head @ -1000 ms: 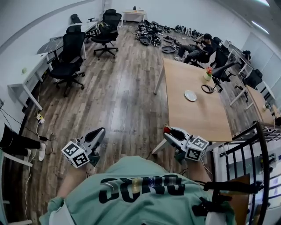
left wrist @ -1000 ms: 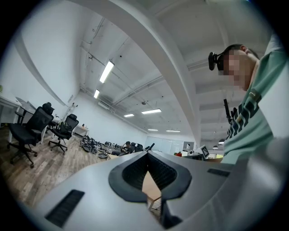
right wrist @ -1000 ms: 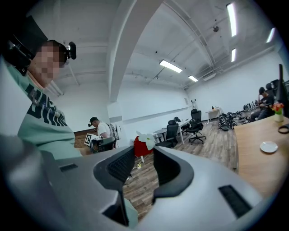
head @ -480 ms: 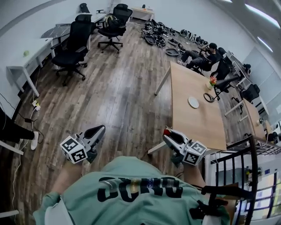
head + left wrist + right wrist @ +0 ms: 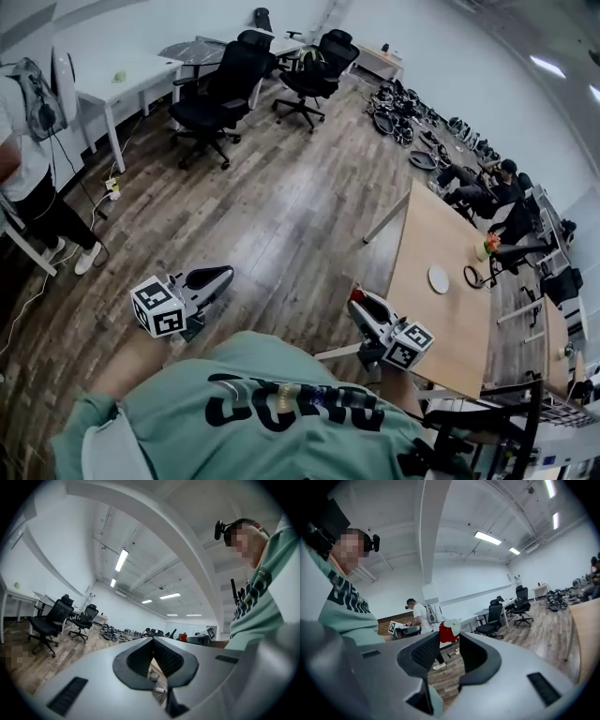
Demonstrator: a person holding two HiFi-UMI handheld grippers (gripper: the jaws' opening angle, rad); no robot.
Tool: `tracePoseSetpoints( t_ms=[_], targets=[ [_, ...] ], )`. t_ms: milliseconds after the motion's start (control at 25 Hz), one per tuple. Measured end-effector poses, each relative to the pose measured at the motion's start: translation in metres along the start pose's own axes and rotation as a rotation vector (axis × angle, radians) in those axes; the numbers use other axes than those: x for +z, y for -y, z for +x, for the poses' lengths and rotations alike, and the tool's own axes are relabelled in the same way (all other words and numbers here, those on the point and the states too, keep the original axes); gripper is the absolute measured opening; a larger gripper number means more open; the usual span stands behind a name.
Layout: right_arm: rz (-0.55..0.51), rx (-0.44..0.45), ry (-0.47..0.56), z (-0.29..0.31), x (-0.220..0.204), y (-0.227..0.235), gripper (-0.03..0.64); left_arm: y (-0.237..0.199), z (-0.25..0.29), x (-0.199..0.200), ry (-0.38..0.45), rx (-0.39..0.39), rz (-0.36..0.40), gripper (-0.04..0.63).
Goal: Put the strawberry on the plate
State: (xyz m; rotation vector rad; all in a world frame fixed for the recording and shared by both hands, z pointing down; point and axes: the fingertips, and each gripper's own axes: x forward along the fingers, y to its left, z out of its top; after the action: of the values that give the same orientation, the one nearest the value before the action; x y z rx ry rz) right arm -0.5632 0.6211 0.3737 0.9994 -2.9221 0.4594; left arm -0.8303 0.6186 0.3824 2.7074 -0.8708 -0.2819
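Strawberry (image 5: 448, 631) hangs just off the near end of the wooden table (image 5: 424, 234), whose white plate (image 5: 438, 278) lies well away. The left gripper (image 5: 221, 275) is clenched on nothing, while the right gripper (image 5: 360, 302) pinches the red fruit between its jaw tips.

Wood-top desk (image 5: 450, 328), right of view: white plate (image 5: 438, 278) near its middle, dark ring (image 5: 473, 277) near the plate, flower pot (image 5: 486, 247) by the far edge. Plank floor (image 5: 281, 216): black chairs (image 5: 220, 94), heap of dark gear (image 5: 398, 112) near the wall.
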Motion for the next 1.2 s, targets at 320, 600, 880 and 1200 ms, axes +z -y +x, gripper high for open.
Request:
tracePoseSetpoints(
  t_ms=[320, 600, 880, 1200],
  targets=[
    [-0.036, 0.173, 0.009, -0.001, 0.035, 0.087, 0.135, 0.02, 0.079, 0.002, 0.029, 0.11, 0.024, 0.005],
    [-0.039, 0.208, -0.006, -0.04, 0.022, 0.157, 0.134, 0.043, 0.159, -0.011, -0.005, 0.125, -0.011, 0.005],
    [0.032, 0.169, -0.006, -0.06, 0.015, 0.2, 0.134, 0.042, 0.211, -0.007, -0.062, 0.107, -0.014, 0.005],
    [0.007, 0.05, -0.042, -0.022, 0.016, 0.22, 0.134, -0.029, 0.23, -0.019, -0.056, -0.008, -0.098, 0.005]
  ],
)
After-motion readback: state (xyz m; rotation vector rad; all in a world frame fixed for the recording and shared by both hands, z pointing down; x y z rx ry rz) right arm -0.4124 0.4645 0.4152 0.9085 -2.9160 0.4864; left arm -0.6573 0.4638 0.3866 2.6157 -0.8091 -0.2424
